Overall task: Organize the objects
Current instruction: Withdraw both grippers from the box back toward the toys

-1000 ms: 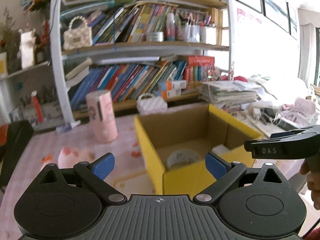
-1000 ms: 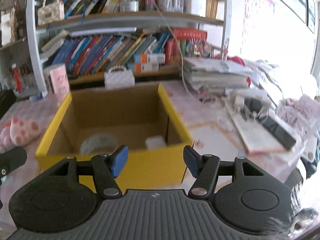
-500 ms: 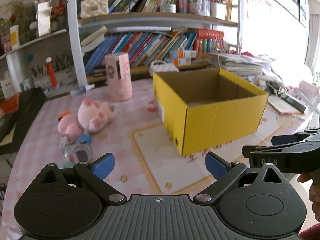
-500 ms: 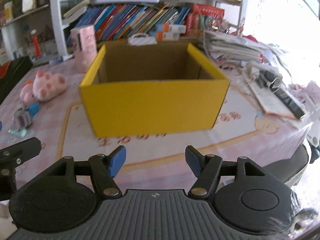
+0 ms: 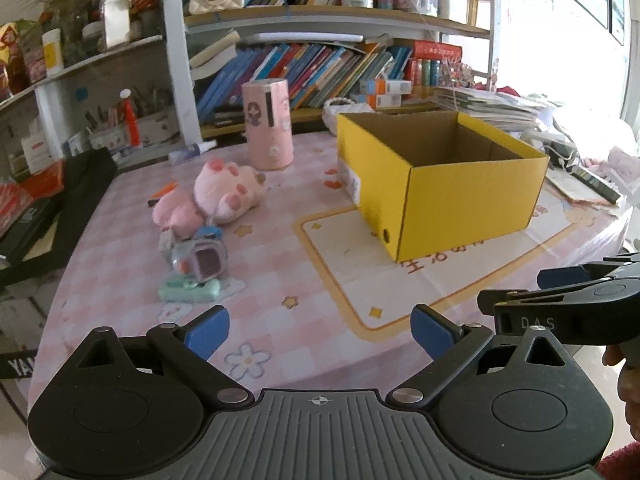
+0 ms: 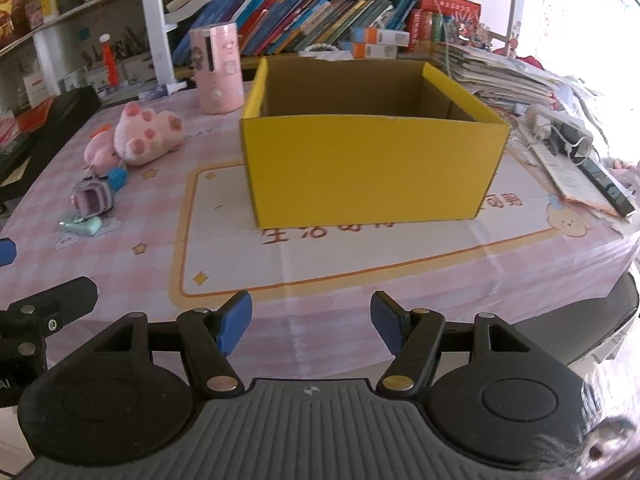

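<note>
Landmark: the yellow box (image 6: 372, 168), open at the top, stands on the pink tablecloth (image 6: 320, 272); all places below are given from it.
Left gripper (image 5: 320, 330): in front of the box and to its left, above the cloth; the jaws stand wide apart and nothing is between them.
Right gripper (image 6: 311, 322): straight in front of the box, near the table edge; its jaws have just been opening a little, stand apart, and are empty.
Things to organize: left of the box lie a pink plush toy (image 5: 228, 192), a small toy with a purple window (image 5: 202, 258) and a mint green flat piece (image 5: 188, 290), close together in one group.
Pink cylinder (image 5: 267, 124): upright, behind the box on its left side.
Why so: I judge that the box is kept open and central so that the loose things can go in; both tongs are free, probably ready for the next pick.
Inside of the box: from here the bottom is hidden, I cannot tell what is in it.
Writing: "DAS" on the side of the right gripper, as the left wrist view shows it; red characters on the cloth just in front of the box, not readable for me.
Right of the box: papers and a power strip (image 6: 560, 128), well apart from the toys.
</note>
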Motion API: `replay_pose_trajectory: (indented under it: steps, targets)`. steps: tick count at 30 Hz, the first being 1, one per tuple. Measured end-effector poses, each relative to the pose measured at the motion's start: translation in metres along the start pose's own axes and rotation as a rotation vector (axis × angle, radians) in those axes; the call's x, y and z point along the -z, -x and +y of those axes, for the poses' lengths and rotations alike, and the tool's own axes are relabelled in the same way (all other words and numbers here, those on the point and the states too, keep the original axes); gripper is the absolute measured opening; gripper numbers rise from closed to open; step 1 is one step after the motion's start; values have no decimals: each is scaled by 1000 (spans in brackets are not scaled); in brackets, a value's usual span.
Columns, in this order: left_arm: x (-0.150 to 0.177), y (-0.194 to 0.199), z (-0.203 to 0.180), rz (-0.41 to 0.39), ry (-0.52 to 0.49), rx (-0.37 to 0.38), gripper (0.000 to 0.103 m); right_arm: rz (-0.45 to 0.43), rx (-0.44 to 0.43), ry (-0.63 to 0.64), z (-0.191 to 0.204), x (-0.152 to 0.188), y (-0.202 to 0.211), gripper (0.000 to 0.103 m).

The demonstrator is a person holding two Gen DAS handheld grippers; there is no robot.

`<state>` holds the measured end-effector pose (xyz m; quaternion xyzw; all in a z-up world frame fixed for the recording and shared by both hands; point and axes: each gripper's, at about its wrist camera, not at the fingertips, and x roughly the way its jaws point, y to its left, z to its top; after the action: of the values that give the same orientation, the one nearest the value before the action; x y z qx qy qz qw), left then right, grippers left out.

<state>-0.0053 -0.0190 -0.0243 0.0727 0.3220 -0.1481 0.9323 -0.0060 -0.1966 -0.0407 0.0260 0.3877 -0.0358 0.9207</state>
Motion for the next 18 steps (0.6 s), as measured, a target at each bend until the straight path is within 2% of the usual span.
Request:
replay_pose_trajectory:
  steps: [18]
  targets:
    - [14, 23, 41, 5, 60, -85, 99, -9, -113, 100, 55, -3, 5, 67]
